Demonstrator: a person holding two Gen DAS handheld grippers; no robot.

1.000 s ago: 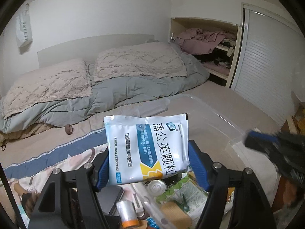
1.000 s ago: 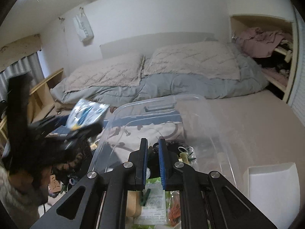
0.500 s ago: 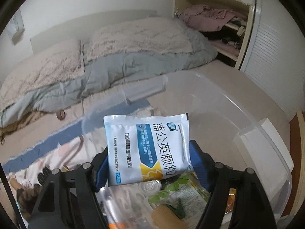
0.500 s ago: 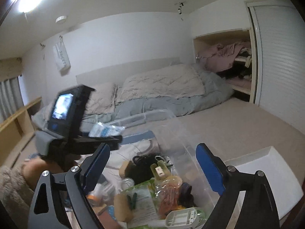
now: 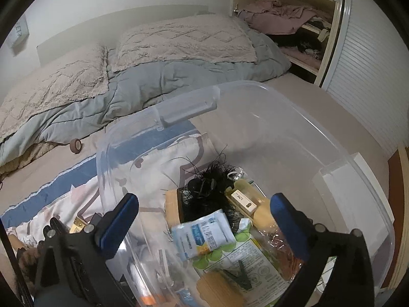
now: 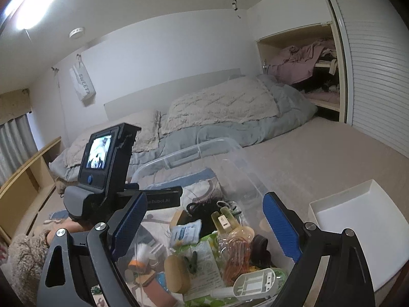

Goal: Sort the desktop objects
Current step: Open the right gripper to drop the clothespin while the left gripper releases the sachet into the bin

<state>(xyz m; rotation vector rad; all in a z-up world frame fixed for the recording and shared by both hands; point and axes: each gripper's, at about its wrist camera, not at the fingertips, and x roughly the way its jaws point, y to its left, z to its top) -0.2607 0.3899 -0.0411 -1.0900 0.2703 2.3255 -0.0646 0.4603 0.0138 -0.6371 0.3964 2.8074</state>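
Clear glossy plastic bin (image 5: 255,97), quilted cloth pillow (image 5: 184,38)

Clear bin (image 5: 255,97) on bed (image 5: 306,117)

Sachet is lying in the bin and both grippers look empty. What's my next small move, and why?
Probably lift the left gripper clear of the bin. Its jaws are opening with nothing between the pads, and the sachet lies loose on the clutter, so that drop looks finished.

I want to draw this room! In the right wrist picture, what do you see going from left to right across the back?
Curtain → white hanging bag → headboard → pillow → closet shelf of pink clothes → white slatted door.
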